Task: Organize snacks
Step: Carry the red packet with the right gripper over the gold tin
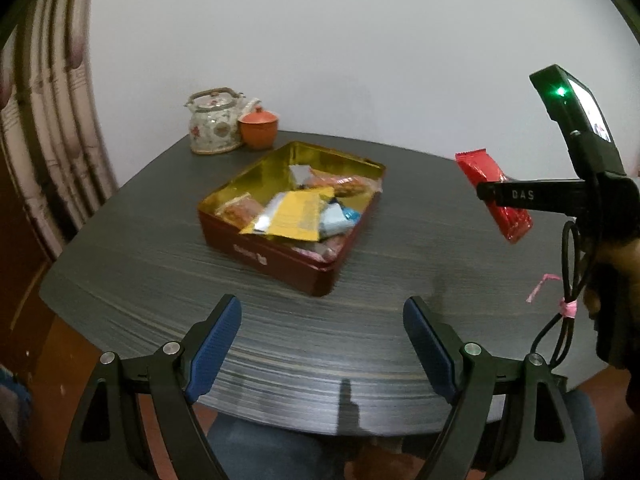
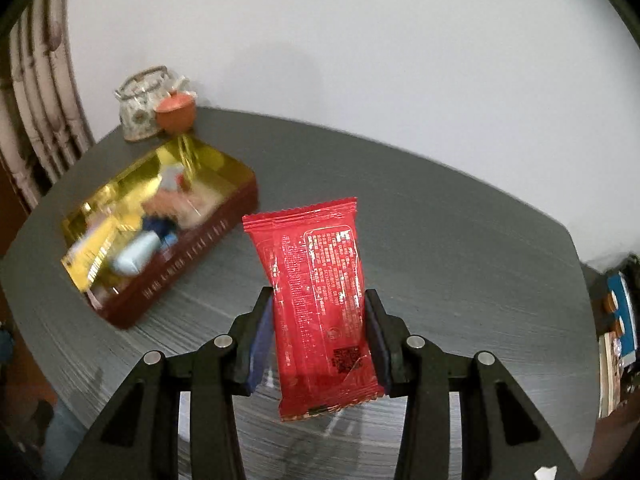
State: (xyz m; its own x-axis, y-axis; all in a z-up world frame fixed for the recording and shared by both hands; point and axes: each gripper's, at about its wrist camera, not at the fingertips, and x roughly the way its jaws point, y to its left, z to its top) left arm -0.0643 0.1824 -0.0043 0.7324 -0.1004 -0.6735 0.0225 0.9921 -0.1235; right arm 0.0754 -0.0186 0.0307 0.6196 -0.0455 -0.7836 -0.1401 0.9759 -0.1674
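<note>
Red foil, the snack packet (image 2: 320, 304) sits clamped between the blue pads of the right gripper (image 2: 320, 336), lifted clear of the grey table (image 2: 460, 240) to the right of the tin (image 1: 288, 216); only the right wrist view shows its printed back; the left wrist view alone shows the left gripper (image 1: 322, 344), jaws wide and empty, near the tin's front edge; a teapot (image 1: 214, 120) and orange cup (image 1: 258, 126) stand behind the tin.

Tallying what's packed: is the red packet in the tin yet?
Out. The right gripper holds the red packet above the table, beside the tin.
</note>
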